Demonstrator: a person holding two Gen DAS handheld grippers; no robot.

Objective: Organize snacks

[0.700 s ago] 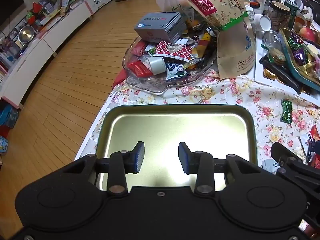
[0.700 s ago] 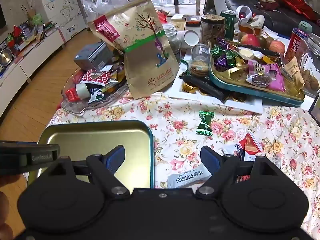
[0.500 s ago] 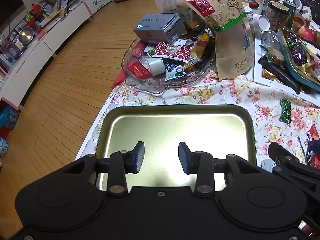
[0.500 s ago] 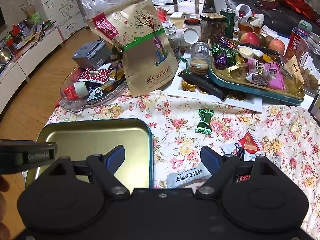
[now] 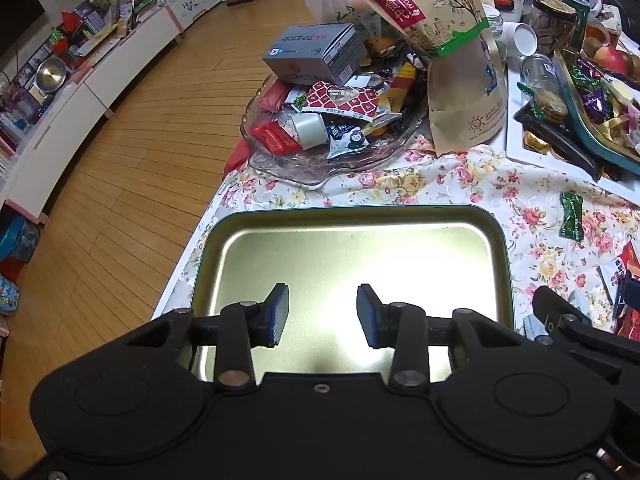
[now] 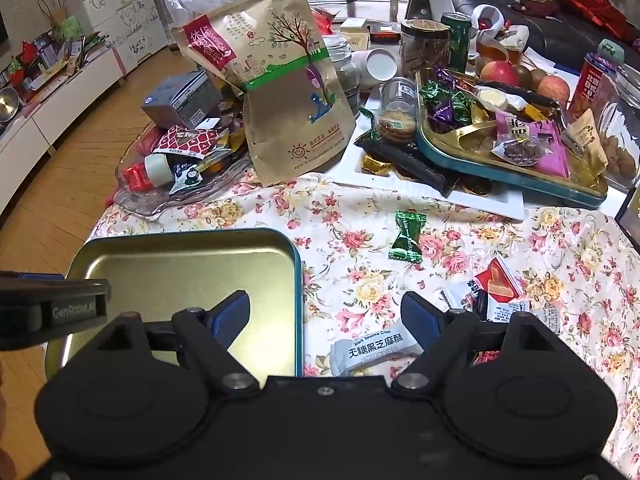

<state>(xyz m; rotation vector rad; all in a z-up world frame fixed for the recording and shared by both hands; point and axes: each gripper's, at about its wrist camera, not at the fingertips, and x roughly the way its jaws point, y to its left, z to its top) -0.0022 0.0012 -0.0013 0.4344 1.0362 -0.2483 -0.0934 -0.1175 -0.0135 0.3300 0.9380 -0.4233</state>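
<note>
Left gripper [image 5: 322, 314]: jaws apart, nothing between them; hangs over the tin tray.
Right gripper [image 6: 326, 316]: jaws spread wide, nothing clamped; the grey snack packet lies on the cloth between the fingers.
Tin tray [image 5: 502, 240]: gold inside, teal rim, no snacks in it; sits on the worktop [image 6: 360, 216] at the 7 o'clock side of the right wrist view.
Grey snack packet [image 6: 376, 350]: just beside the tray's right rim, at 3 o'clock of it.
Green candy [image 6: 408, 236]: alone on the floral cloth, at 12 o'clock of the grey packet, well apart.
Red-and-white packet [image 6: 494, 286]: at 2 o'clock of the grey packet, near the right finger.
Glass dish [image 5: 320, 168]: at 12 o'clock of the tray, heaped with wrapped snacks.
Paper bag [image 6: 288, 92]: stands upright, touching the dish's right side.
</note>
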